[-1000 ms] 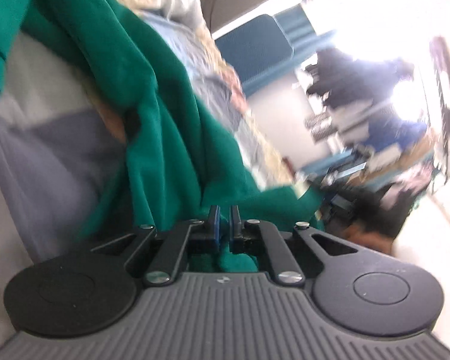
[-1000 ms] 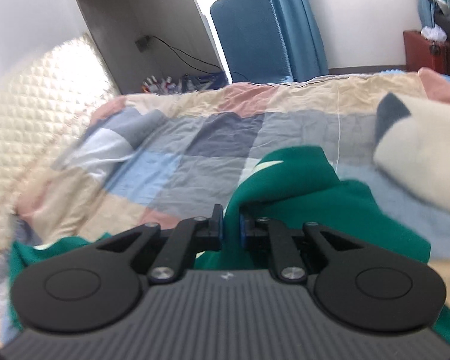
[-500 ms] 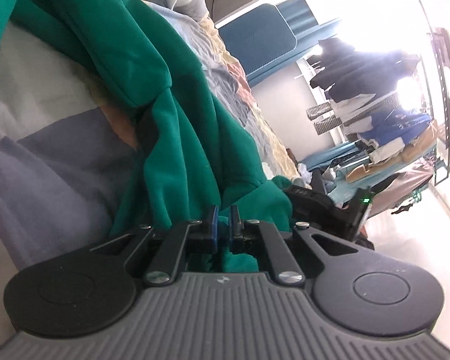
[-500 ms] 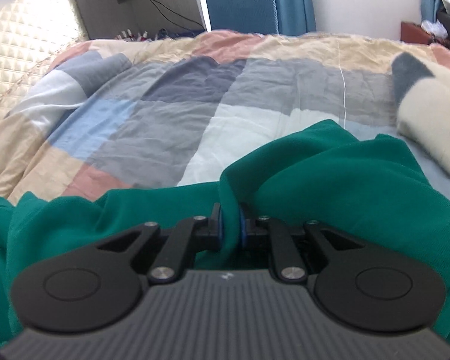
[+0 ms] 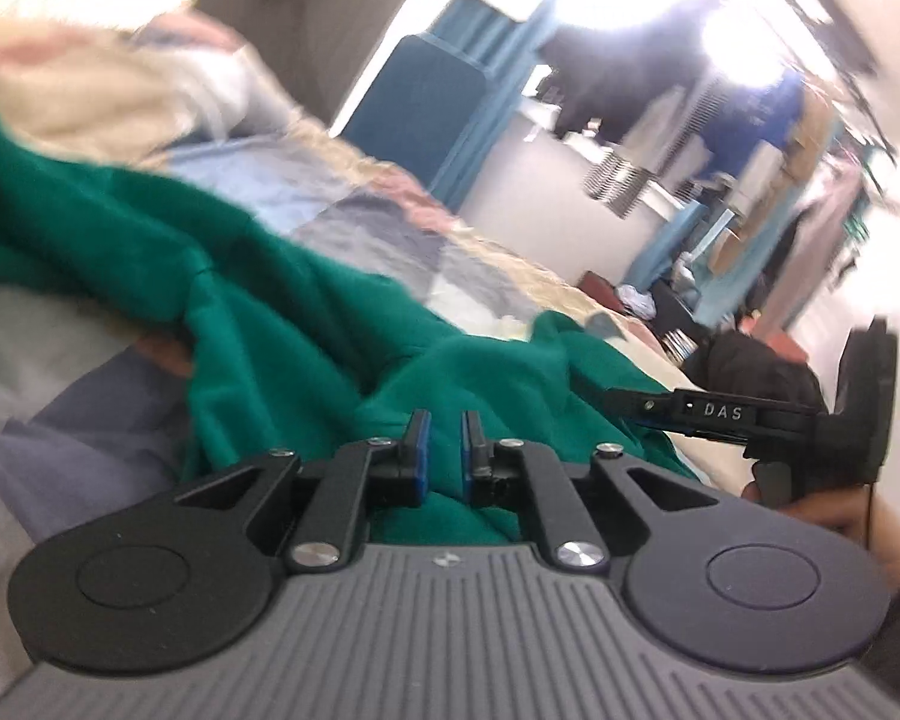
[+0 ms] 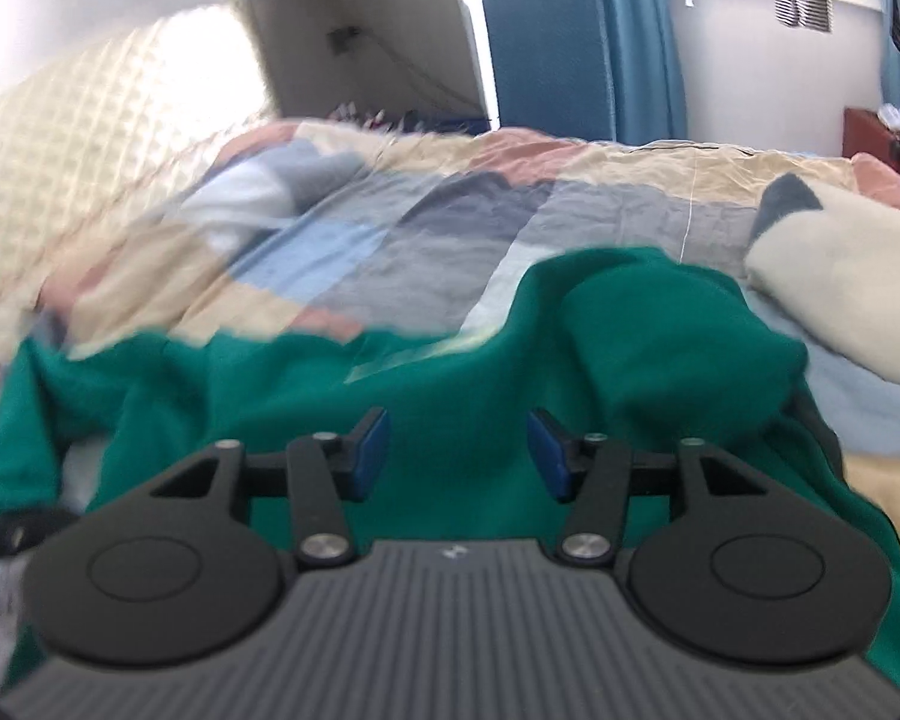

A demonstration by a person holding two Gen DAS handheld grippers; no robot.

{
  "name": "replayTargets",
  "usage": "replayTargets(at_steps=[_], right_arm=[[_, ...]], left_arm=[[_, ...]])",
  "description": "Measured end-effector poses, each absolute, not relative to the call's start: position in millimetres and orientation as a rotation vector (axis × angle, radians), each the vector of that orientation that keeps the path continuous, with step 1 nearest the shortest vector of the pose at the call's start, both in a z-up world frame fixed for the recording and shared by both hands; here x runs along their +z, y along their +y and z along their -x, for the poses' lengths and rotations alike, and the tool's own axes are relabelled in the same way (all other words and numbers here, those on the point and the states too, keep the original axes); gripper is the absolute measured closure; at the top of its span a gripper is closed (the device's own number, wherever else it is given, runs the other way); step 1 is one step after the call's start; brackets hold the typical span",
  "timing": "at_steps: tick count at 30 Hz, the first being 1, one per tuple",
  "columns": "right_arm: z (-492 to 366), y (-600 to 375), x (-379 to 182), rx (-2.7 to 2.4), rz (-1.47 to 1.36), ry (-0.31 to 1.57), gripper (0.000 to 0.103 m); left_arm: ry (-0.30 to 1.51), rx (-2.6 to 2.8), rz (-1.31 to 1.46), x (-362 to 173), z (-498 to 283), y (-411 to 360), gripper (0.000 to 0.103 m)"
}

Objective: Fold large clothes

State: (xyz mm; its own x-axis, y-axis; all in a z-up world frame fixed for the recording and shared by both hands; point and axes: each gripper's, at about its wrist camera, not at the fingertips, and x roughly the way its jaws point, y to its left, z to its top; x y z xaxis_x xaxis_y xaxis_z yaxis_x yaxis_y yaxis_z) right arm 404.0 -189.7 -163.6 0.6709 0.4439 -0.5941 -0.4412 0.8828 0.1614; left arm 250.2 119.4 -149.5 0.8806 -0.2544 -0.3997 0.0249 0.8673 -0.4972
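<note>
- I see no bin, basket or box holding anything; the only surface carrying things is the bed, under a patchwork quilt (image 6: 438,222) of blue, grey, pink and cream squares.
- On that quilt my green garment (image 6: 510,384) lies rumpled, a bunched fold raised at its far right; a cream cushion (image 6: 840,294) sits just beside that fold.
- My right gripper (image 6: 457,450) is opening, jaws well apart. Green cloth shows in the gap below them, but the blue pads do not press on it.
- My left gripper (image 5: 440,450) is nearly closed, only a slim gap between its pads. The green garment (image 5: 306,324) runs right up to the fingers, with green showing in the gap; I cannot tell whether cloth is pinched.
- In the left view the right gripper (image 5: 720,411) reaches in from the right, touching the garment's edge.
- A blue chair (image 6: 546,54) stands beyond the bed.
</note>
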Motion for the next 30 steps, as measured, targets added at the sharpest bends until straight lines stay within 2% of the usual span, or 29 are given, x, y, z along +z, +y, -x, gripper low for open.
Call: replayTargets(at_steps=[6,11,15,24,25,27,29,30], right_arm=[[-355.9,-184.9,-157.4,0.513,-0.009,0.68,0.049],[-334.5,-169.9,-188.3,0.516,0.036,0.671,0.05],[-333.0,-168.0,-216.5,0.49,0.004,0.756,0.051],[-318.7,-184.4,-194.8,0.505,-0.049,0.741,0.05],[-317.3,-186.4,-194.8,0.506,-0.048,0.743,0.05],[-315.4,-186.3,-193.3,0.515,-0.044,0.742,0.05],[-315.0,-185.7,-191.3,0.527,-0.038,0.727,0.05],[-315.8,-185.2,-190.7,0.531,-0.035,0.721,0.05]], left_arm=[[0.536,-0.184,0.385,-148.3,-245.0,79.8,0.093],[0.68,-0.095,0.398,-171.8,-247.7,76.9,0.093],[0.685,-0.062,0.4,-177.0,-235.3,84.7,0.093],[0.575,0.056,0.427,-140.8,-210.5,134.5,0.093],[0.564,0.101,0.422,-134.9,-209.3,143.6,0.089],[0.559,0.191,0.435,-125.5,-210.8,165.6,0.073],[0.551,0.26,0.444,-117.7,-210.4,187.6,0.051],[0.546,0.304,0.439,-113.9,-212.3,201.1,0.048]])
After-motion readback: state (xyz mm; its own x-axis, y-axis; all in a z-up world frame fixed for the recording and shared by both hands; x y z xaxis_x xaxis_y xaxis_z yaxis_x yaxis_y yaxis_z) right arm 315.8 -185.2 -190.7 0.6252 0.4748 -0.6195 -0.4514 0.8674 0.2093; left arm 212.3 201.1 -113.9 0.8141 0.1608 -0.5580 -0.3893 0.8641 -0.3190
